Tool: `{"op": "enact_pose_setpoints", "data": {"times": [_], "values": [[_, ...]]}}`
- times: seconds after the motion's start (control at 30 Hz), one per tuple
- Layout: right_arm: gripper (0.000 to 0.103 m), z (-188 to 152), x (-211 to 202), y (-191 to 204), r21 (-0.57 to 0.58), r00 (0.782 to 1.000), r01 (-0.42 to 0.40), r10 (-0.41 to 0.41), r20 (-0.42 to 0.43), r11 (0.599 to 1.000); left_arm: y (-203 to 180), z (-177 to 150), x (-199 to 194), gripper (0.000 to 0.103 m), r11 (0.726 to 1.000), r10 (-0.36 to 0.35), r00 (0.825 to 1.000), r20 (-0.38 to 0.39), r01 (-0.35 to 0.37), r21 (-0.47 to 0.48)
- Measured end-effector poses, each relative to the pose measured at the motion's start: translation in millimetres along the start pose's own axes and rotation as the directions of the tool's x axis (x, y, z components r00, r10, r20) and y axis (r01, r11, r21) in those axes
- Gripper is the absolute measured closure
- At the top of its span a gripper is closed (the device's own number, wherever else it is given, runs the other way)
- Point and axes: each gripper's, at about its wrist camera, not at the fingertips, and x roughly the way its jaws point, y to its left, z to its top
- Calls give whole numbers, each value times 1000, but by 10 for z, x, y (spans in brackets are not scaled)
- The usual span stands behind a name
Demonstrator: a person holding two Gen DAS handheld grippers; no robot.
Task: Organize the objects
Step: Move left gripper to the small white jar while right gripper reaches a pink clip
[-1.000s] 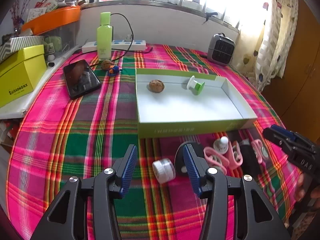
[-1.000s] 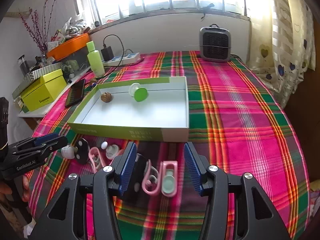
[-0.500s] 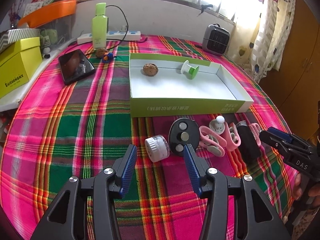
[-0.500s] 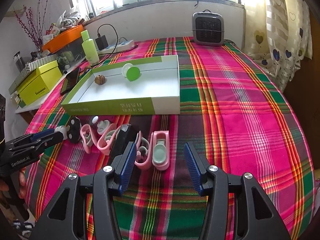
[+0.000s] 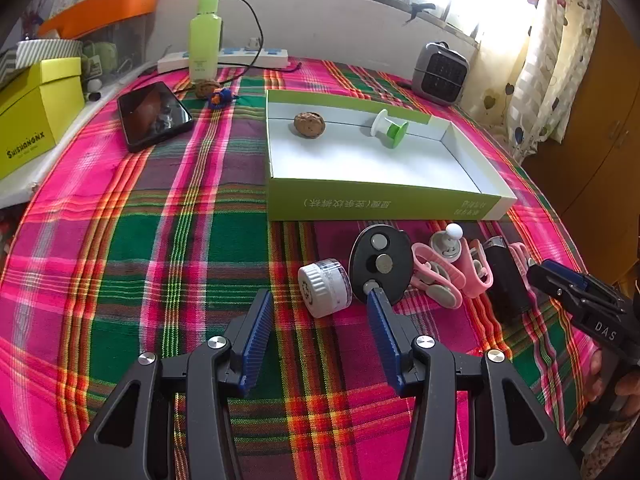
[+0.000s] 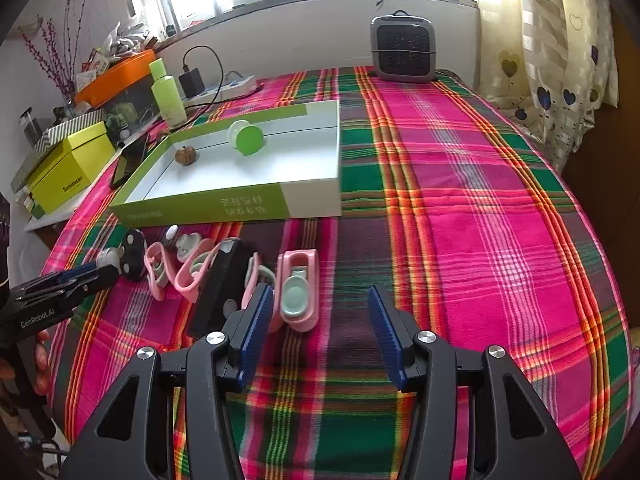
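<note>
A small white jar (image 5: 325,287) lies on its side on the plaid cloth, just at the tips of my open left gripper (image 5: 320,296), untouched. Beside it are a black oval disc (image 5: 380,262), pink clips (image 5: 440,276) and a black box (image 5: 506,276). My right gripper (image 6: 320,292) is open over bare cloth, with a pink clip holding a mint pad (image 6: 298,288) by its left fingertip. The green-and-white tray (image 5: 384,200) beyond holds a walnut (image 5: 309,124) and a green spool (image 5: 390,128). Each gripper shows in the other's view: right gripper (image 5: 560,280), left gripper (image 6: 80,276).
A phone (image 5: 154,114), a green bottle (image 5: 205,36), a power strip (image 5: 240,56), a second walnut (image 5: 204,88) and a blue toy (image 5: 222,96) sit at the back left. A yellow box (image 5: 36,112) stands at the left, a small heater (image 5: 440,72) at the back right.
In both views the row of small objects has slid up the picture. The jar and the pink clip lay between the fingers; now they lie at the fingertips. Jaw widths are unchanged.
</note>
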Motion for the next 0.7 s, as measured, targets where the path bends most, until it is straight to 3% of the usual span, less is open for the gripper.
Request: {"op": "enact_pose_setpoints", "data": {"times": [0.27,0.7], "values": [[52,31,17,-86,15,1000,27,-27,0,1000,0,2,6,56,1000,1,1000,0,-1,1],[52,102,205,-9,-68,998,52,-55,-37,996,-9,75,55,55,1000,21,1000,4,-21,9]]}}
